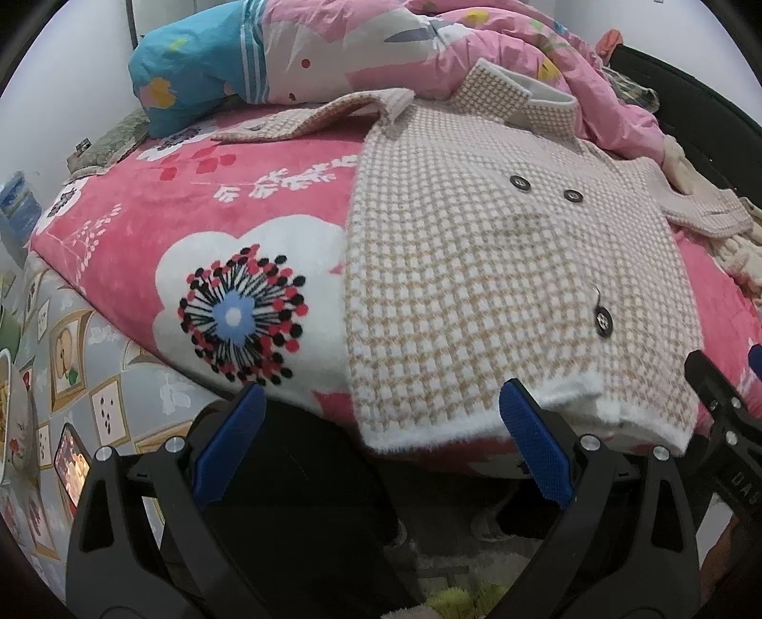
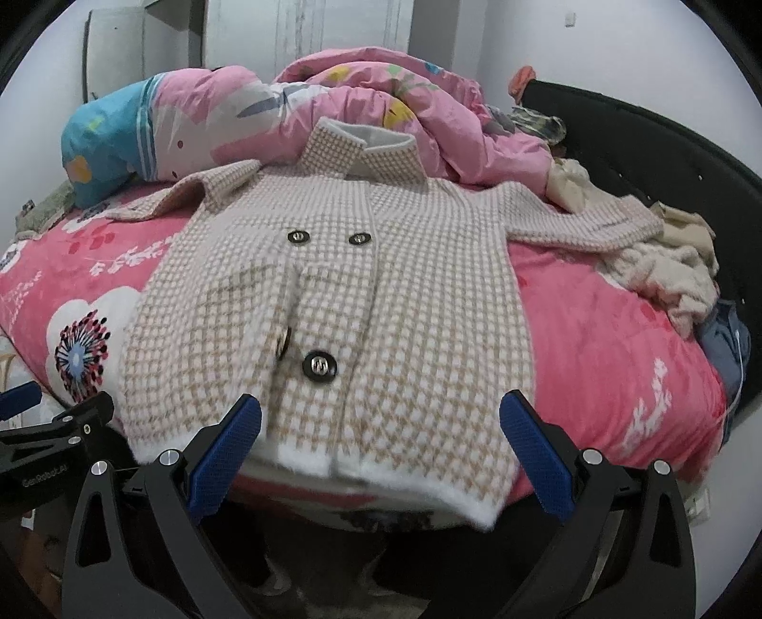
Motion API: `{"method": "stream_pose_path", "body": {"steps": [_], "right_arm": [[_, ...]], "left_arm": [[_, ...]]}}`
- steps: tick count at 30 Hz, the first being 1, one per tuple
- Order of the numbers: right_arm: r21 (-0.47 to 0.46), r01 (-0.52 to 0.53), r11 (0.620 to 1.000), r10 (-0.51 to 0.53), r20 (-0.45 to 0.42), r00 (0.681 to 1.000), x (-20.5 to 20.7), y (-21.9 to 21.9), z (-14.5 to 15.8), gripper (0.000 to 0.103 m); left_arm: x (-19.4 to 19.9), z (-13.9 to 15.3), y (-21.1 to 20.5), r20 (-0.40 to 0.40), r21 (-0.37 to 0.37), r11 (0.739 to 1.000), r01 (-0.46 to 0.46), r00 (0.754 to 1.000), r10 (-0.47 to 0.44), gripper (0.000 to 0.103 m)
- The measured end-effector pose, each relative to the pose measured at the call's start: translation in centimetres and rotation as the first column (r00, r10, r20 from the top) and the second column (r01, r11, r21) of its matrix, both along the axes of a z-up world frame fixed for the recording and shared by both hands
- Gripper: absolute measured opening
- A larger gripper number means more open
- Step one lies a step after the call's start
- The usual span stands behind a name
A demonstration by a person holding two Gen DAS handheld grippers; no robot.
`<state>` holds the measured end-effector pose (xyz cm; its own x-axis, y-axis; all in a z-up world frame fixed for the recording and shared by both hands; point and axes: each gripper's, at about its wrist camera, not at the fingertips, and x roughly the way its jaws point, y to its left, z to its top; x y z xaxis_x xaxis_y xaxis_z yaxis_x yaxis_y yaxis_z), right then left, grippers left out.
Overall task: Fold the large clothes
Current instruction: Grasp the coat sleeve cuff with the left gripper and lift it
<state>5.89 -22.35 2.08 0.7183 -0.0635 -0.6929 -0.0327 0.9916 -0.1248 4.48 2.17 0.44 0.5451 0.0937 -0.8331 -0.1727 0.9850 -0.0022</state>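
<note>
You cannot see your own hands in either view; only the black frames and blue pads of the tools show. The floor under the bed edge is dark and blurred, so what lies there is hard to tell. In the right wrist view the near hem of the coat [image 2: 333,304] is smeared, and its right sleeve [image 2: 581,224] runs under a pile of cream knitwear [image 2: 666,266], so the cuff is hidden. In the left wrist view the far collar partly disappears against the pink quilt [image 1: 476,43].

The coat is a large checked one, beige and white, with a white fluffy hem and dark buttons. It lies front side up on the pink flowered blanket [image 1: 190,209] of the bed, collar toward the quilt and hem hanging a little over the near edge. The left sleeve [image 1: 305,119] is spread out to the side, near the blue pillow [image 1: 190,62]. The front has soft wrinkles around the lower buttons.

Your left gripper [image 1: 381,428] hovers just before the hem, at its left corner, with the jaws spread wide and nothing between them. Your right gripper [image 2: 381,433] hovers at the middle of the hem, also wide apart and empty. Each tool shows at the edge of the other's view, so they are side by side.
</note>
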Motion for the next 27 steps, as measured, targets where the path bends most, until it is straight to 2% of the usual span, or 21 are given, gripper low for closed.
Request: {"method": "stream_pose_path", "body": {"steps": [8, 14, 18, 21, 24, 27], "right_arm": [[-0.031, -0.072, 0.997, 0.072, 0.017, 0.997, 4.4, 1.0, 0.6, 0.098], [0.006, -0.182, 0.983, 0.181, 0.038, 0.983, 9.4, 1.8, 1.3, 0.098], [0.076, -0.303, 0.950, 0.301, 0.034, 0.953, 13.7, 3.3, 1.7, 0.098], [0.114, -0.382, 0.917, 0.381, 0.026, 0.924, 17.7, 5.6, 1.9, 0.098], [0.172, -0.420, 0.891, 0.423, 0.017, 0.906, 21.5, 7.7, 1.8, 0.098], [0.196, -0.425, 0.884, 0.432, 0.006, 0.902, 24.8, 9.9, 1.3, 0.098]], "left_arm": [[3.4, -0.4, 0.9, -0.002, 0.009, 1.000, -0.018, 1.000, 0.018, 0.095], [8.5, -0.8, 3.3, 0.000, -0.016, 0.998, -0.058, 0.998, 0.058, 0.095], [13.3, -0.1, 6.7, 0.069, -0.078, 0.993, -0.087, 0.993, 0.093, 0.095], [17.0, 0.8, 9.5, 0.134, -0.174, 0.982, -0.073, 0.986, 0.098, 0.095], [20.8, 1.4, 13.4, 0.177, -0.312, 0.944, -0.110, 0.969, 0.172, 0.095], [25.3, 1.0, 17.6, 0.156, -0.395, 0.900, -0.183, 0.952, 0.262, 0.095]]}}
